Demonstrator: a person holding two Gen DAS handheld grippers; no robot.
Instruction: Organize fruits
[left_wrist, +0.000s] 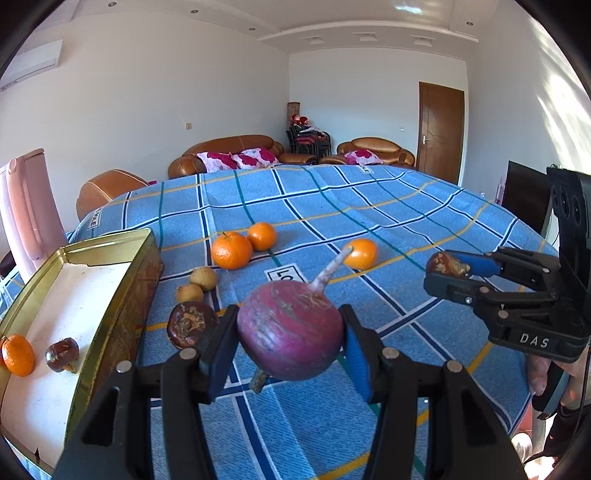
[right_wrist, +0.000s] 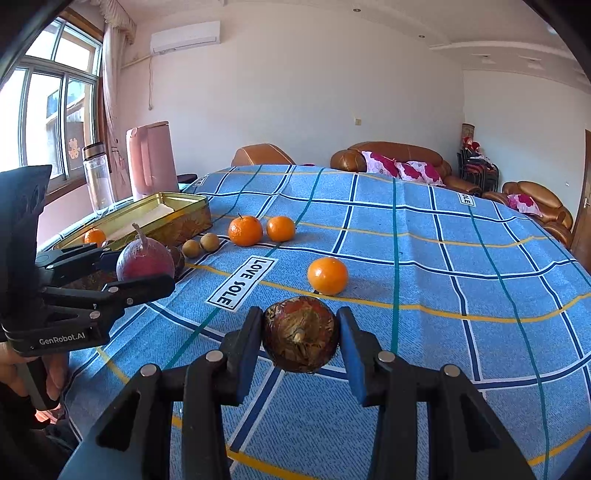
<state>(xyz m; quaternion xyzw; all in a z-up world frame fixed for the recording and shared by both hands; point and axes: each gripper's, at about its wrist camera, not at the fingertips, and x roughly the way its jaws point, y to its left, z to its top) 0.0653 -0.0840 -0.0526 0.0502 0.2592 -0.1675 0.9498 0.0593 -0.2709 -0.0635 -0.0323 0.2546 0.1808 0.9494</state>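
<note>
My left gripper is shut on a purple-red radish with a pale root tail, held above the cloth; it also shows in the right wrist view as radish. My right gripper is shut on a dark brown water chestnut, seen from the side as water chestnut. A gold tin box at the left holds one orange and a brown chestnut. Three oranges, two small tan fruits and another chestnut lie on the cloth.
A blue checked cloth covers the table. A pink jug and a clear bottle stand beyond the tin box. Brown sofas stand behind the table. A hand holds the right gripper's handle.
</note>
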